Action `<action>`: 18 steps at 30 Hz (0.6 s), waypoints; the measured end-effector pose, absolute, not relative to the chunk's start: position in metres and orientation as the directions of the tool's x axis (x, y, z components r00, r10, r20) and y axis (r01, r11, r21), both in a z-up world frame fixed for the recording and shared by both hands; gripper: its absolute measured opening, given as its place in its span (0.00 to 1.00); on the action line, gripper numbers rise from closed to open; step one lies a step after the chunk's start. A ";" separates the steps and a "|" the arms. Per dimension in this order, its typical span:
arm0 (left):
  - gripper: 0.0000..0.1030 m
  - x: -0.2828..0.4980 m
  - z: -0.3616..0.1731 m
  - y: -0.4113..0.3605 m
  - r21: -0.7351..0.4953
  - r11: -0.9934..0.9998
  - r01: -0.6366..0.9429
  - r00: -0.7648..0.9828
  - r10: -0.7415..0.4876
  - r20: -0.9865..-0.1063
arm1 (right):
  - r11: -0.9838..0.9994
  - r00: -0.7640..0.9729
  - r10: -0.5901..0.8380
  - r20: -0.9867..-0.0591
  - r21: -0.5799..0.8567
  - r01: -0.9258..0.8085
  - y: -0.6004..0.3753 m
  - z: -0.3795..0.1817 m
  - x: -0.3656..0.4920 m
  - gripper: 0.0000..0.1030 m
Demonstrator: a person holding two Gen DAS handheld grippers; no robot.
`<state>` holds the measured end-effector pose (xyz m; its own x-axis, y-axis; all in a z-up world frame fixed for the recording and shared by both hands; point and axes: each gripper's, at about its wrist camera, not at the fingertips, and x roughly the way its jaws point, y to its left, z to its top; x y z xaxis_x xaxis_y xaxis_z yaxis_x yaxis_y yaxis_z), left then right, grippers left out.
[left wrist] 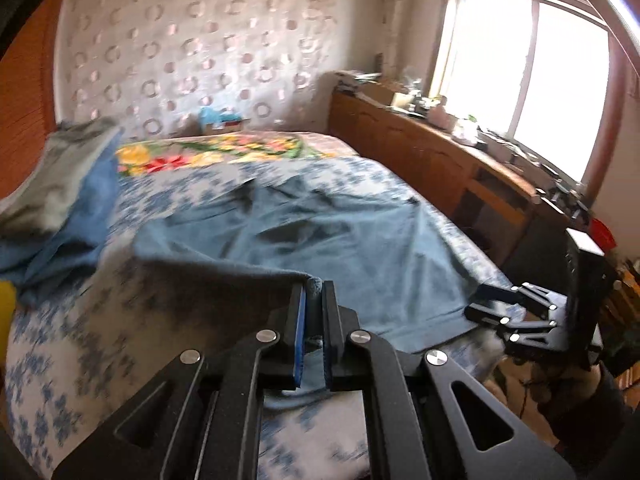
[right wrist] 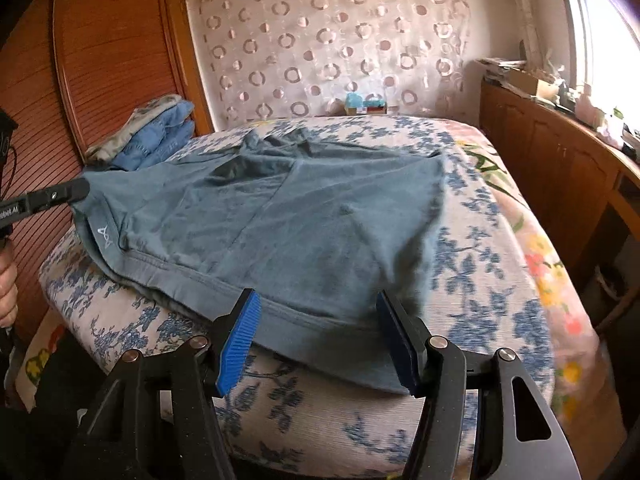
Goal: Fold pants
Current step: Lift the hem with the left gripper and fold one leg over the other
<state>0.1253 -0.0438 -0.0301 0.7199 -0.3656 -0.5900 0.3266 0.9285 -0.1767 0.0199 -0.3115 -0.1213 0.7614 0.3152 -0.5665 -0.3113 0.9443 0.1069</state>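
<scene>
A folded clothes pile point(right wrist: 152, 132) sits at the far left of the floral bedspread point(right wrist: 472, 264). The left gripper point(left wrist: 314, 286) is clamped on a corner of the teal pants point(right wrist: 280, 220), lifting that edge; the pants lie spread across the bed. The right gripper point(right wrist: 318, 336) stands apart, its 2 blue pads point(right wrist: 236, 344) flanking the near hem without pressing it.

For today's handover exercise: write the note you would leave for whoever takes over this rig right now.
Left gripper: shut on a corner of the teal-blue cotton pants, lifting it.
Right gripper: open, astride the near waistband edge, not gripping.
Pants lie spread on the blue-flowered bedspread; folded clothes pile at far left.
Done: one corner gripped.
Left: grip the right side, fold over, stack.
</scene>
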 end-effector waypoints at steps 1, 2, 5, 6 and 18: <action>0.07 0.128 -0.028 -0.050 -0.176 0.924 0.338 0.716 -0.374 -0.589 | 0.945 0.765 0.314 -0.563 0.108 -0.308 -0.314 -0.120 0.019 0.61; 0.07 0.131 -0.025 -0.057 -0.175 0.920 0.352 0.712 -0.384 -0.587 | 0.946 0.767 0.312 -0.561 0.109 -0.305 -0.315 -0.119 0.019 0.60; 0.07 0.138 -0.016 -0.078 -0.180 0.903 0.390 0.697 -0.418 -0.582 | 0.948 0.774 0.307 -0.554 0.109 -0.298 -0.319 -0.117 0.017 0.60; 0.07 0.140 -0.013 -0.086 -0.180 0.896 0.405 0.692 -0.429 -0.580 | 0.949 0.777 0.304 -0.552 0.107 -0.296 -0.321 -0.116 0.016 0.61; 0.08 0.129 0.006 -0.127 -0.195 0.848 0.493 0.650 -0.508 -0.565 | 0.957 0.793 0.284 -0.539 0.102 -0.272 -0.328 -0.119 0.007 0.61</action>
<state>0.1289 -0.1268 0.0064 0.6504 -0.5076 -0.5651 0.4927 0.8481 -0.1948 0.0073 -0.3278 -0.1187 0.7931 0.2835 -0.5391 -0.2724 0.9567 0.1024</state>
